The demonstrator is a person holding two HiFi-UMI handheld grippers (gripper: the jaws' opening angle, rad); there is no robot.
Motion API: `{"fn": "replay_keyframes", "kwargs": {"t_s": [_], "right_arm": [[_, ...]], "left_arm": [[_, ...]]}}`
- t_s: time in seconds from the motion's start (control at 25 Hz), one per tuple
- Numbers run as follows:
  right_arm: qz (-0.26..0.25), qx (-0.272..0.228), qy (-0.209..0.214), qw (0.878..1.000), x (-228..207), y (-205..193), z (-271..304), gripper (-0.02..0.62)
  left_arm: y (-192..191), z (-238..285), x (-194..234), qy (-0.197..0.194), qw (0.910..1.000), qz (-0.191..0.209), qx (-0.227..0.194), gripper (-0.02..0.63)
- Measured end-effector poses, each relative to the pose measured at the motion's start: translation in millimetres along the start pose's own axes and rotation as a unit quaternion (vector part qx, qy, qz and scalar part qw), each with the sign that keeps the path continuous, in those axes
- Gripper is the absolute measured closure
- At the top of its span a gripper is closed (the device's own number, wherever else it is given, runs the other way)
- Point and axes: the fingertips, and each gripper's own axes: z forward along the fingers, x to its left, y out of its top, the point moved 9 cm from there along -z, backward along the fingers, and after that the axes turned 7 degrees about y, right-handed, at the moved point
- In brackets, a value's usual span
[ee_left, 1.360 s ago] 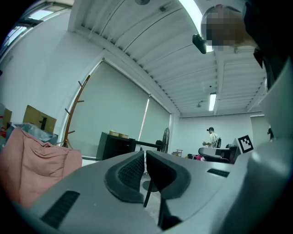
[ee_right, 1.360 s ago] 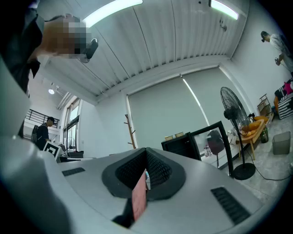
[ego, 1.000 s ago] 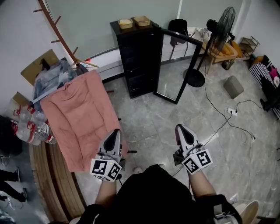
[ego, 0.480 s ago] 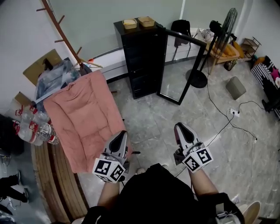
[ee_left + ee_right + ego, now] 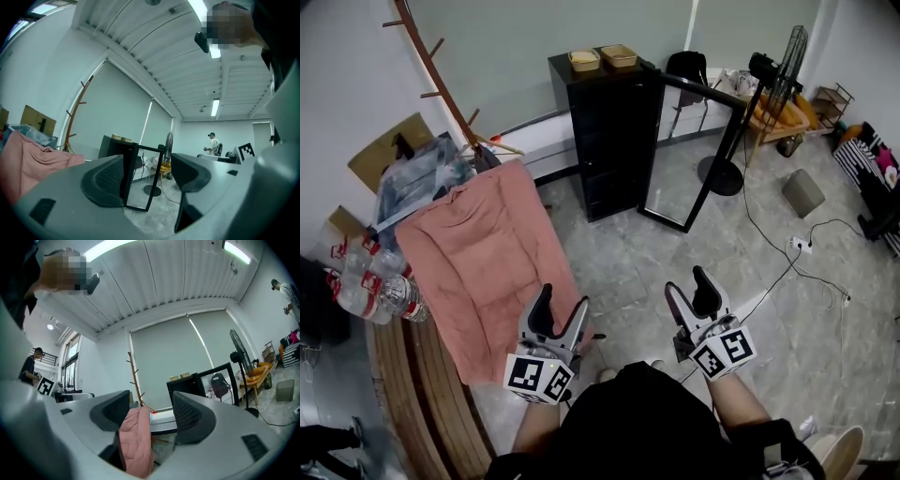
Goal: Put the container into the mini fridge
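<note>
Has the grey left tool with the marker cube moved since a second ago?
Yes. The left tool has just spread its jaws, with nothing between them; it sits by the pink cloth's lower right edge, as before.

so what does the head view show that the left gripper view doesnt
Only the head view shows the water bottles at the left, the power strip on the floor and the grey box near it. Only the left gripper view shows the ceiling lights and a distant person standing by a desk. Both show the black cabinet with its glass door swung open, the standing fan and the pink cloth.
</note>
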Motion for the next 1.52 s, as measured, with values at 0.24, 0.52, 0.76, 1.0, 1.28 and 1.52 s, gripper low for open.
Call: {"fn": "replay_keyframes", "kwargs": {"t_s": [0.24,0.52,0.76,1.0,1.28,1.52], "right_arm": [[-0.016,0.009,-0.010,1.000,5.7,0.2,-2.0,0.313],[-0.004,0.007,0.008,1.000,-22.7,2.0,25.8,0.313],[0.001,-0.003,0.051,0.999,-68.7,13.0,71.8,0.313],[-0.001,-0.010,0.079,0.997,-127.5,29.5,91.8,0.314],[-0.004,0.000,0.067,0.998,-191.3,40.7,91.2,0.313],[0.013,-0.003,0.059,0.998,-224.2,45.0,101.5,0.313]], "left_arm": [[0.6,4.4,10.0,0.002,0.9998,-0.017,-0.010,0.258],[4.8,33.0,4.0,-0.025,0.9994,0.002,-0.023,0.213],[8.2,83.7,-3.7,-0.009,0.9997,-0.003,-0.024,0.213],[10.7,153.4,-21.8,0.031,0.9977,-0.015,-0.057,0.214],[2.5,222.1,-51.7,0.035,0.9984,-0.010,-0.043,0.214],[-0.3,239.8,-54.8,0.047,0.9985,-0.005,-0.028,0.214]]}}
